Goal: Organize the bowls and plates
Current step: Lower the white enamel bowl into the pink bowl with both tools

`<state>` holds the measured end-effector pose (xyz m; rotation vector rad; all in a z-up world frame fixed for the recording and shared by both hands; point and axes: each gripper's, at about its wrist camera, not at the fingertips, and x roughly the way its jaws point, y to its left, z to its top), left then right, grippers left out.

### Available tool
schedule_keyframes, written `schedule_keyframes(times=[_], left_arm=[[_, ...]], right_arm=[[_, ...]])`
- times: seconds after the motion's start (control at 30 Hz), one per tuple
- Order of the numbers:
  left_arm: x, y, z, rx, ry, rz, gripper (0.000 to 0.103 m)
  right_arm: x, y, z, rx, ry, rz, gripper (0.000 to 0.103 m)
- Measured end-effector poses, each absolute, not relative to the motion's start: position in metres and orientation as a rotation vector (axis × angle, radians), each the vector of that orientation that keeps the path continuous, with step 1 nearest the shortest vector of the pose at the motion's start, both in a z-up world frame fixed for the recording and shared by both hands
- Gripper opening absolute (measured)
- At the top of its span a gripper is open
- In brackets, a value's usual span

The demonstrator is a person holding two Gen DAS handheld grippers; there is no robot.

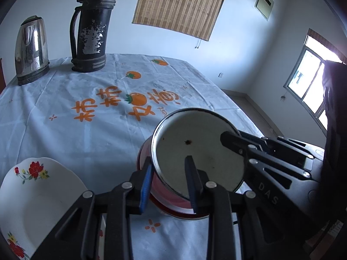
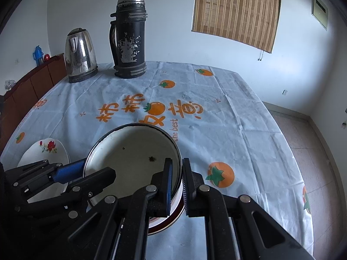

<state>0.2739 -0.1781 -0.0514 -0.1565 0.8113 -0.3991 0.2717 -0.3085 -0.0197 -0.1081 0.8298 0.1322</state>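
— Black linkage of your left gripper [image 1: 169, 186] fills the foreground. What's it clamped on?

— The enamel bowl [image 1: 195, 149], near wall. Your right gripper [image 2: 176, 186] pinches the opposite rim; 2 grips, bowl tilted just over the tablecloth [image 2: 216, 130], flowered plate [image 1: 32, 186] to its left.

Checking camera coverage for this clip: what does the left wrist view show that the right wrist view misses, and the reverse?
Only the left wrist view: a bright window at the right and, near the camera, most of the flowered plate.
Only the right wrist view: a wooden sideboard carrying a blue bottle, and tiled floor beyond the table.
Both: the enamel bowl gripped at opposite rim edges by the left gripper and right gripper, the kettle, the black flask, the bamboo blind and the printed tablecloth.
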Motion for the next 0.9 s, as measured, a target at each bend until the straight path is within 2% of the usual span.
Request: schedule_keyframes(times=[0.9], left_arm=[[0.275,-0.184,-0.054,-0.099,0.815,-0.391,0.026]], right_arm=[[0.28,-0.312,-0.036,-0.097,0.889,0.153,0.01]])
